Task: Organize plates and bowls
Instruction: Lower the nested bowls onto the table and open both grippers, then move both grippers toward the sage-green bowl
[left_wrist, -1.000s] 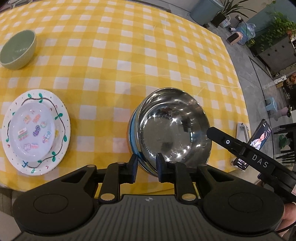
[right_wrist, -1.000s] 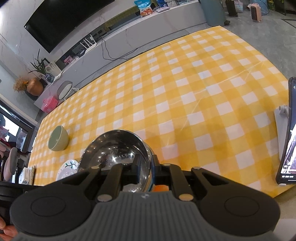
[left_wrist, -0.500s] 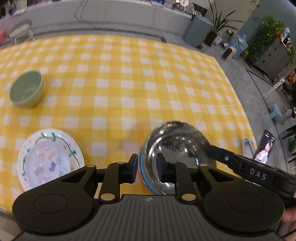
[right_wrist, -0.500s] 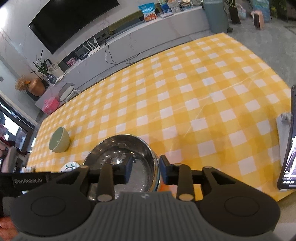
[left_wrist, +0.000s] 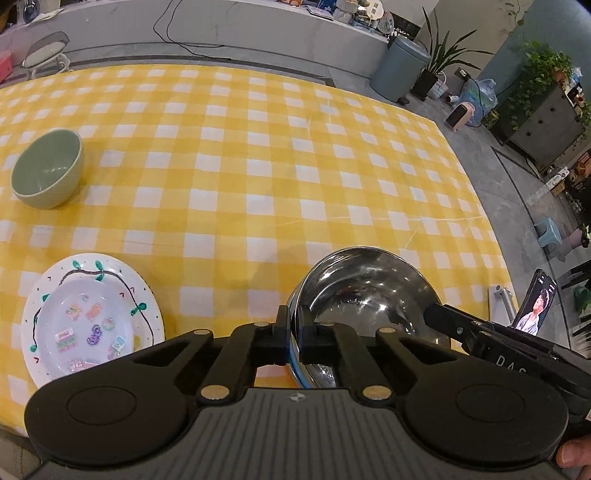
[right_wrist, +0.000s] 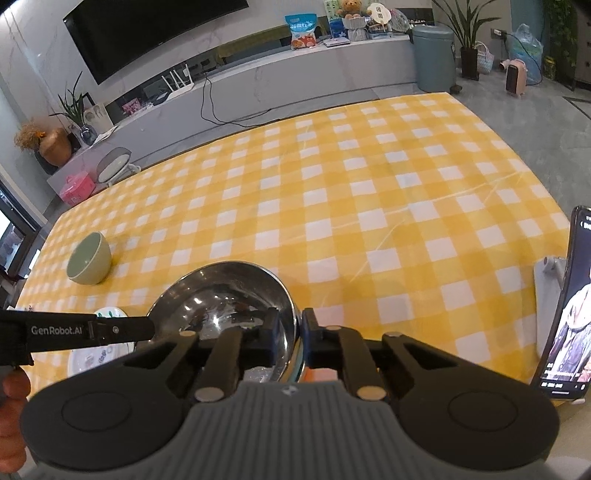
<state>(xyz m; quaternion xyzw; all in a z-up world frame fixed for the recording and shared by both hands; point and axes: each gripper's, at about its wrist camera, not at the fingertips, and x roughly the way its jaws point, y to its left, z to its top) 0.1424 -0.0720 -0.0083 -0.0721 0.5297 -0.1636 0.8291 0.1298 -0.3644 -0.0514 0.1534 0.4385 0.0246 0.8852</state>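
At table's near edge: steel bowl (left_wrist: 364, 299), both grippers on its rim.
left gripper (left_wrist: 293, 332): jaws pressed together on the bowl's left rim, 1 finger inside, 1 outside. Pinching the rim wall.
right gripper (right_wrist: 298, 332): jaws closing; right rim sits between them, 1 finger in, 1 out. Pads look to be on the metal.
bowl (right_wrist: 225, 295): on the yellow check cloth (left_wrist: 258, 177), straight ahead of and below both grippers. Blue edge shows under the steel rim on the left side; can't tell if that's a second dish nested below.
key relation: grips sit on opposite sides of the rim, so the line between them runs across the bowl's middle. Round, so no long axis. Neither hand is nearer; both at contact.
next (my read): 2-handed lift, hands must rise level together or the bowl tips.
risk: thin slick rim, pinch could slip.
plates (left_wrist: 92, 317): left of the bowl, near the edge, apart from it. 2, a small clear one with stickers on a bigger white one with a painted vine.
green bowl (left_wrist: 48, 168): far left, well apart from all else.
count: 2 bowls, 2 plates, 2 grippers, 1 phone (right_wrist: 569, 317) on a stand at the right.
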